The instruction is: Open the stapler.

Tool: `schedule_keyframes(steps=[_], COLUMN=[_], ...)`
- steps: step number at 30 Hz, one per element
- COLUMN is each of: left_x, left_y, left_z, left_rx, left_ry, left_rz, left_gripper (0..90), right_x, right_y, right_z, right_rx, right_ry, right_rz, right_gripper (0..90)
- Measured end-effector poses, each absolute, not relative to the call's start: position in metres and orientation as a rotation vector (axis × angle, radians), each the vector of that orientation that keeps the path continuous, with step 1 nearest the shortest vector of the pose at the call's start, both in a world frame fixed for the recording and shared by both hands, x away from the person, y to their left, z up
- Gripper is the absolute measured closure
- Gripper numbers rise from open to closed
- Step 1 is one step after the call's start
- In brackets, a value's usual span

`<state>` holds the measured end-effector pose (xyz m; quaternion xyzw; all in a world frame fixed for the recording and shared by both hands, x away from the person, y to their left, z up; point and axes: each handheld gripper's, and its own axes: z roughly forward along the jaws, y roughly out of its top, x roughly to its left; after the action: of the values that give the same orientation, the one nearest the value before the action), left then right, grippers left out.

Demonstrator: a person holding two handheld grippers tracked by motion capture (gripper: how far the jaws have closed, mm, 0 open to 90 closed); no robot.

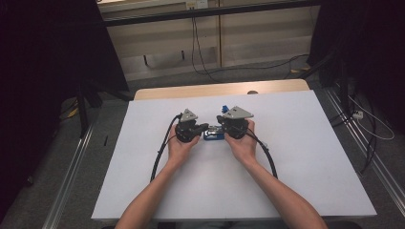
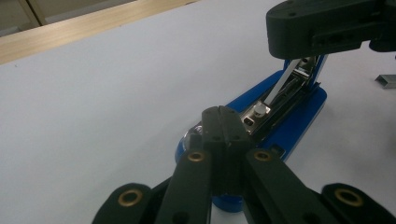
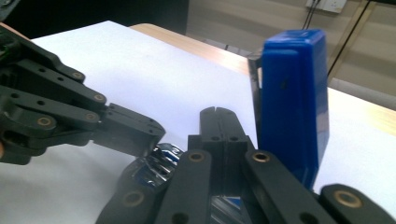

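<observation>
- Left gripper [image 1: 202, 128] has its two jaws pressed flat together with nothing between them; in the left gripper view the closed tips [image 2: 223, 122] sit on the front end of the open stapler's metal channel [image 2: 261, 112], near the rounded nose. My reading is that the closed tip works as a pressing finger, pinning the base to the table so it cannot skid.
- Right gripper [image 1: 218, 120] is clenched too, with nothing gripped; in its own view the tips [image 3: 217, 116] stand just beside the raised blue cover [image 3: 292, 98], which stands nearly upright. It probably props or nudges the hinged cover back so the magazine stays exposed, though whether the tip actually touches the cover I cannot tell.
- Blue stapler [image 1: 213, 134] lies near the middle of the white table sheet [image 1: 305, 157], between the two grippers, its base flat and its top swung open. That pose suits loading or checking staples.
- A small grey strip of staples [image 2: 385, 80] lies on the sheet well apart from the stapler, at the right edge of the left gripper view; it looks ready to be dropped into the channel.
- Both hands [image 1: 181, 145] grip the tool bodies from below, cables trailing back toward the person.
- Count: one stapler, one staple strip visible, two grippers, two hands, one sheet over one wooden tabletop [image 1: 157, 93].
</observation>
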<state>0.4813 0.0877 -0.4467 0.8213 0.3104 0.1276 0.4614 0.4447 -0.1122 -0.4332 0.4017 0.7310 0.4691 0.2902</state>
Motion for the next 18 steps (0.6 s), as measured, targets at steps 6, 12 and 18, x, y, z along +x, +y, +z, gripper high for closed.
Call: schedule_keyframes(steps=[6, 12, 18], left_x=[0.4808, 0.4809, 0.4799], left_y=[0.0876, 0.0877, 0.0871], left_z=[-0.4468, -0.4469, -0.4468], left_rx=[2.020, 2.018, 2.026], left_ry=[0.767, 0.767, 0.757], left_rz=[0.320, 0.317, 0.334], left_gripper=[90.0, 90.0, 90.0], right_x=[0.4440, 0.4436, 0.4431], right_y=[-0.1125, -0.1151, -0.1199], right_z=[-0.4331, -0.4322, -0.4276], right_rx=[1.065, 1.073, 1.073], right_ry=[1.957, 1.939, 1.925], right_rz=[1.248, 1.237, 1.249], right_gripper=[90.0, 90.0, 90.0])
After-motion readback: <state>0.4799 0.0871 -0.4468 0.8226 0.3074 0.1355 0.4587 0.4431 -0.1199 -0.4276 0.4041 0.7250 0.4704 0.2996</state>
